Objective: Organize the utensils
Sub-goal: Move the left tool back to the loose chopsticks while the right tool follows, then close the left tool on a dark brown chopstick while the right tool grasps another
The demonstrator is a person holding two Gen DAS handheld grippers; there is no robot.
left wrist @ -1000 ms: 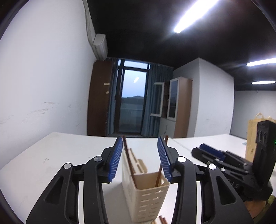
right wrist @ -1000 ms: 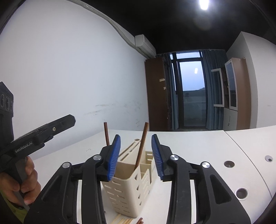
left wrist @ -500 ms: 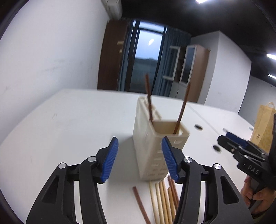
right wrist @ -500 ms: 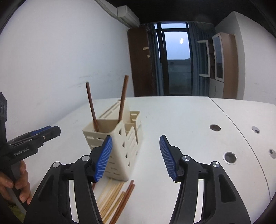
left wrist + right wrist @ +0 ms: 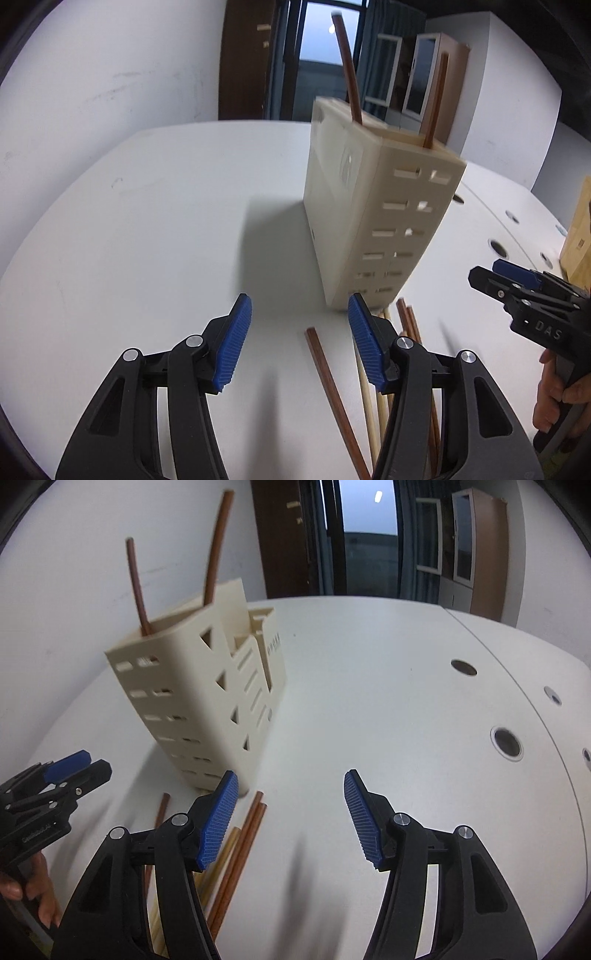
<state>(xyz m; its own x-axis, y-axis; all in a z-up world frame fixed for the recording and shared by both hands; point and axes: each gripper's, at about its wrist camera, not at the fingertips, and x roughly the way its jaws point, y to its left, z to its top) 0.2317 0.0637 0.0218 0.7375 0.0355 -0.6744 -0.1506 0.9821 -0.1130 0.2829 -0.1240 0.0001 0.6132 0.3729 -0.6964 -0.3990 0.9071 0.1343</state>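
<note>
Cream slotted holder (image 5: 373, 221) stands upright holding two brown chopsticks (image 5: 347, 70).

Both grippers drop down and tip forward compared to a second ago. Back then the left gripper (image 5: 299, 332) and right gripper (image 5: 290, 812) each framed the cream utensil holder (image 5: 373, 221) between their blue pads, level with its top. Now they're both low over the white table (image 5: 147, 221), pointing down at it, and the holder stands past the fingertips instead of between them. The jaws on both have just been opening, nothing between them now. The ceiling lights drop out of view, and loose chopsticks (image 5: 332, 398) lying on the table in front of the holder's near end come into view, some brown, some pale.
</note>
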